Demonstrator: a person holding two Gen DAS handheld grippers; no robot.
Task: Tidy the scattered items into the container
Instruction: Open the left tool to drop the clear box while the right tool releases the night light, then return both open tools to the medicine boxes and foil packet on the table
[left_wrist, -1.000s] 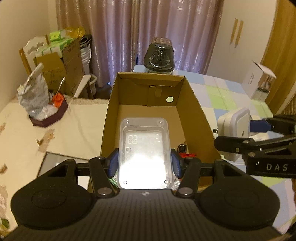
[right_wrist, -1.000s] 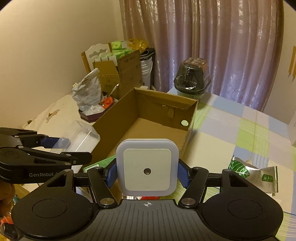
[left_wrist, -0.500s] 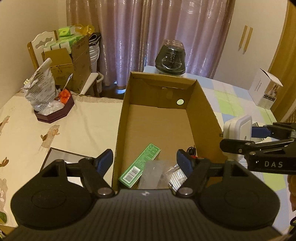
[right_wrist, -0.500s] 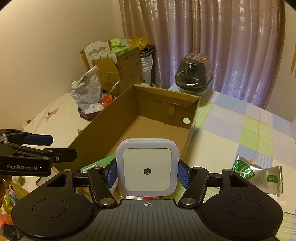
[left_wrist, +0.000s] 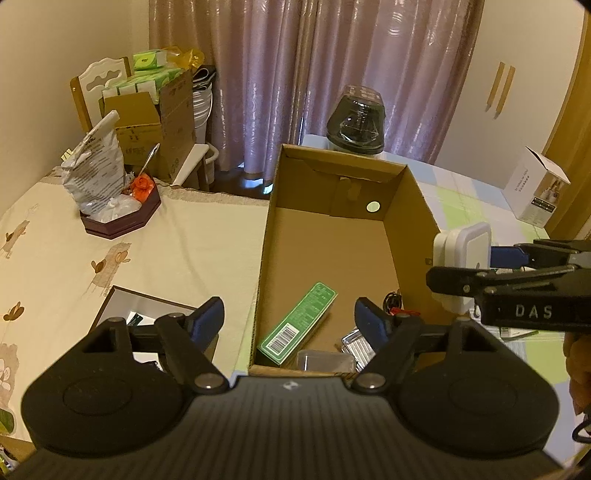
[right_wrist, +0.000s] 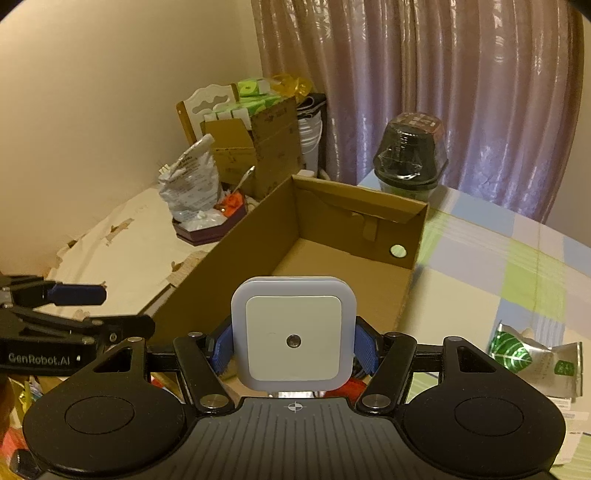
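An open cardboard box (left_wrist: 410, 229) (right_wrist: 258, 236) lies lengthwise ahead of both grippers. At its near end lie a green carton (left_wrist: 299, 325), a clear plastic container (left_wrist: 325, 361) and a small metallic item (left_wrist: 354, 343). My left gripper (left_wrist: 290, 317) (right_wrist: 107, 312) hovers over the box's near left corner; its jaws are opening and nothing is between them. My right gripper (right_wrist: 293, 347) is shut on a white square night light (right_wrist: 295, 332) (left_wrist: 463, 243), held just outside the box's right wall.
A dark tray with a foil bag (left_wrist: 118, 218) sits at the far left. A black-lidded jar (left_wrist: 356, 122) stands behind the box, and a white carton (left_wrist: 535, 192) at the far right. A framed panel (left_wrist: 147, 314) lies left of the box. Green foil packets (right_wrist: 517, 354) lie on the checked cloth at the right.
The left gripper opened and let go of the clear plastic container, which now lies at the box's near end. It also drew back a little. The right gripper kept still with the night light.
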